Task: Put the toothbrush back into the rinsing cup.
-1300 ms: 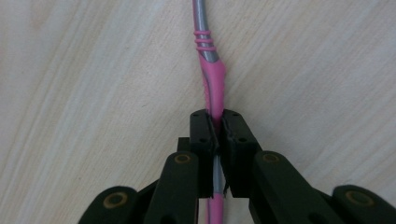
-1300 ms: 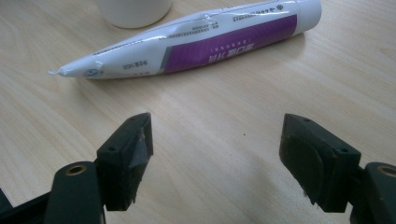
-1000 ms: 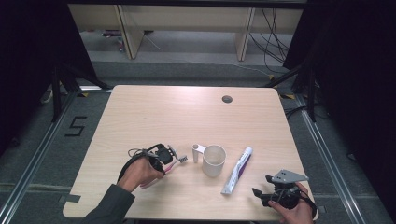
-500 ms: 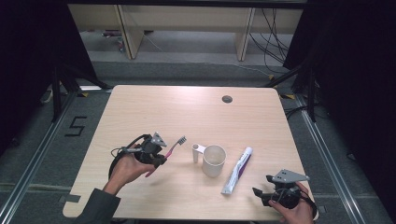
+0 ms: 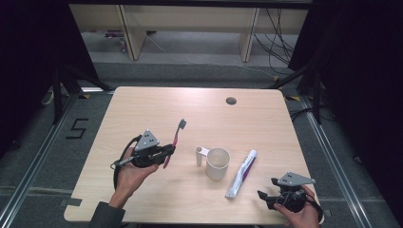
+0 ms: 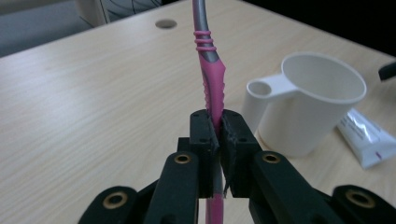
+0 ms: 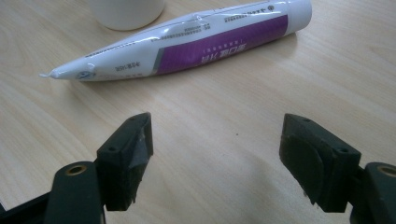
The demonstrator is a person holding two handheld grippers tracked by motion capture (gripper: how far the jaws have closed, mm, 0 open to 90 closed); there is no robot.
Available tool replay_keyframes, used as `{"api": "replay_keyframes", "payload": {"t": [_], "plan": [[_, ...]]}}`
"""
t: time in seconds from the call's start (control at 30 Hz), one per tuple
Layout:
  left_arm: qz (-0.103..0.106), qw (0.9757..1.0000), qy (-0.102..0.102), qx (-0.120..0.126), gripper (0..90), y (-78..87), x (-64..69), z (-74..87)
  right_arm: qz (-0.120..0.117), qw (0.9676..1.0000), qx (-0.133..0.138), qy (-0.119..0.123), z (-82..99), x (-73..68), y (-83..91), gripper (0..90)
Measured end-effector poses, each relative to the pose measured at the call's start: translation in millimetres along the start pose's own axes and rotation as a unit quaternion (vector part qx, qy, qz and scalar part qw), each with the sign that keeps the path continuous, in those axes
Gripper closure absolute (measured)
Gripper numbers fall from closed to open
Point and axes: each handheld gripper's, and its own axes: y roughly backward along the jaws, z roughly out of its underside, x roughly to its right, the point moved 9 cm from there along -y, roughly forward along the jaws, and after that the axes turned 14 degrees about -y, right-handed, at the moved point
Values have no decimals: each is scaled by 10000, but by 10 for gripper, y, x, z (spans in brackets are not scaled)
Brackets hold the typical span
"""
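Note:
A pink and grey toothbrush (image 5: 175,137) (image 6: 210,70) is held up off the table, head pointing away, with my left gripper (image 5: 166,153) (image 6: 219,137) shut on its pink handle. To its right stands a white cup (image 5: 217,163) (image 6: 310,100) with a handle on its left. A white and purple toothpaste tube (image 5: 241,173) (image 7: 187,42) lies on the table right of the cup. My right gripper (image 5: 266,197) (image 7: 217,161) rests low near the table's front right corner, open, with the tube just beyond its fingers.
The light wooden table (image 5: 142,199) has a round cable hole (image 5: 231,100) near its far edge. Dark curtains flank both sides, and shelving with cables stands behind the table.
My left gripper has lifted the toothbrush off the table and drawn it left, away from the cup, tipping it more upright. The right gripper has barely moved.

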Motion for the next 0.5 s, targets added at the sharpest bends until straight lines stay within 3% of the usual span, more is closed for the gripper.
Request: {"api": "replay_keyframes", "payload": {"t": [0.03,0.07,0.17,0.23,0.5], "plan": [[0,10000,0,0,831,0,0,0,0,10000,0,0,0,0,0,269],[-69,9998,8,189,831,-14,2,-44,0,10000,-19,-34,5,-3,2,269],[-71,9991,91,396,830,-48,12,-104,-24,10000,-28,-51,6,-5,1,269],[-106,9986,105,499,830,-65,7,-142,-23,10000,-16,29,2,5,-1,269],[-175,9961,119,858,831,-140,39,-296,-73,10000,-32,-36,6,-7,-6,269]]}}
